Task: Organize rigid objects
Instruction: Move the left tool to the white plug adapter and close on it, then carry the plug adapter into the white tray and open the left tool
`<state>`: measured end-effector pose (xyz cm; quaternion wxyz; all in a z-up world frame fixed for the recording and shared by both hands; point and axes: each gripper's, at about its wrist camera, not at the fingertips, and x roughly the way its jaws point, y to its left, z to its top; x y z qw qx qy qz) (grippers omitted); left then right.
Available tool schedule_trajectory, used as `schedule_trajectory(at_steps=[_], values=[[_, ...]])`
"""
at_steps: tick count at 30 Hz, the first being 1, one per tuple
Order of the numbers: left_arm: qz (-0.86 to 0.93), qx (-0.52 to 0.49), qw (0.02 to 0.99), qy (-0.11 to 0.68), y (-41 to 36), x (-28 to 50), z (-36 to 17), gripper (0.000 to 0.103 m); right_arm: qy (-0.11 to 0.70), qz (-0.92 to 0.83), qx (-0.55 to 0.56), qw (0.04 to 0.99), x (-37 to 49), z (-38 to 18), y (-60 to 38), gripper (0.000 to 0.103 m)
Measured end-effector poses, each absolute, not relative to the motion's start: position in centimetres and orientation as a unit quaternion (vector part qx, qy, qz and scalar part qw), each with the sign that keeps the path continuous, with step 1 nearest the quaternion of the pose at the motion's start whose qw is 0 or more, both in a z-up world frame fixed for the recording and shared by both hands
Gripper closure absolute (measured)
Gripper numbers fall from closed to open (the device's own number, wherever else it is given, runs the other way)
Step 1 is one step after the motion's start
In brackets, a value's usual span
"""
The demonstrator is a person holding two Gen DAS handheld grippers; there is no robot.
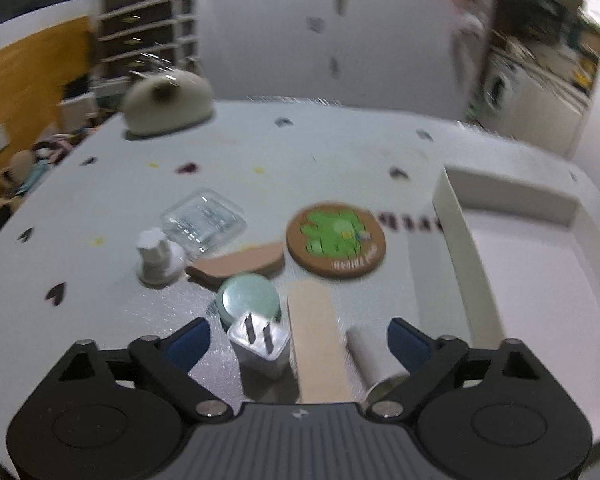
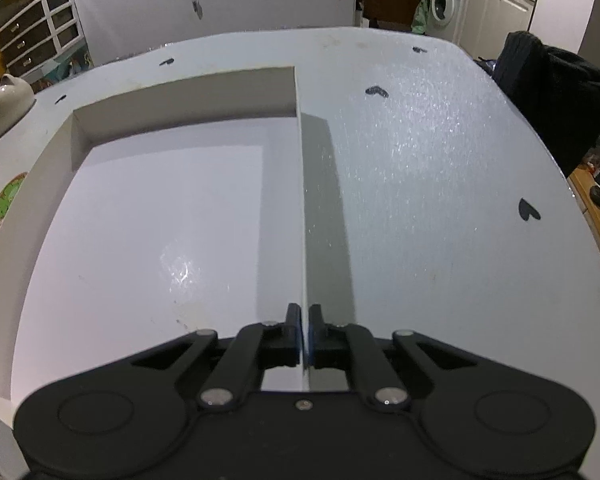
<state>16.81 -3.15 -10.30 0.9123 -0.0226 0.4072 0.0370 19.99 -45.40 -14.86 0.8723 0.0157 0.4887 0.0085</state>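
In the left wrist view my left gripper (image 1: 299, 340) hangs open over a cluster on the table. Between its blue fingertips lie a white plug adapter (image 1: 260, 346), a flat wooden stick (image 1: 318, 344) and a white cylinder (image 1: 374, 364); no pad presses on them. Just beyond sit a round pale-green tin (image 1: 250, 298), a tan half-round piece (image 1: 240, 264), a round coaster with a green picture (image 1: 336, 238), a clear plastic box (image 1: 204, 220) and a white knob-like part (image 1: 156, 256). My right gripper (image 2: 305, 320) is shut on the thin right wall of the white tray (image 2: 301, 200), which holds nothing.
The white tray (image 1: 460, 232) stands to the right of the cluster. A cream tape dispenser (image 1: 168, 100) sits at the table's far left edge. Dark heart marks dot the grey tabletop (image 2: 420, 200). A dark chair back (image 2: 552, 92) stands beyond the table's right edge.
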Motion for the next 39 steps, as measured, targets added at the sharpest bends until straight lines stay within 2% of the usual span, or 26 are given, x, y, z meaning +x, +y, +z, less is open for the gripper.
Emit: schedule_trajectory(at_steps=[9,16,20,31,33,39], values=[[-0.026,-0.012,0.912,0.409,0.7,18.6,-11.5,0.027,0.496,0.009,0.014,0.868,20.1,-14.8,-45.4,0.099],[-0.084,-0.051,0.903,0.419,2.1,19.7,-11.5,0.029,0.496,0.008,0.015,0.868,20.2,-14.7,-45.3,0.099],[-0.093,-0.035,0.894,0.438,1.1,19.4,-11.9,0.039,0.494,0.006,0.019,0.869,20.1,-14.8,-45.4,0.098],[-0.066,-0.045,0.891,0.447,1.4,18.2,-12.0,0.054,0.494,0.007,0.018,0.869,20.1,-14.8,-45.4,0.098],[-0.051,-0.043,0.890,0.450,1.4,18.2,-12.0,0.063,0.494,0.007,0.018,0.869,20.1,-14.8,-45.4,0.098],[-0.010,-0.054,0.890,0.453,1.1,18.1,-11.2,0.064,0.493,0.007,0.018,0.870,20.1,-14.8,-45.5,0.098]])
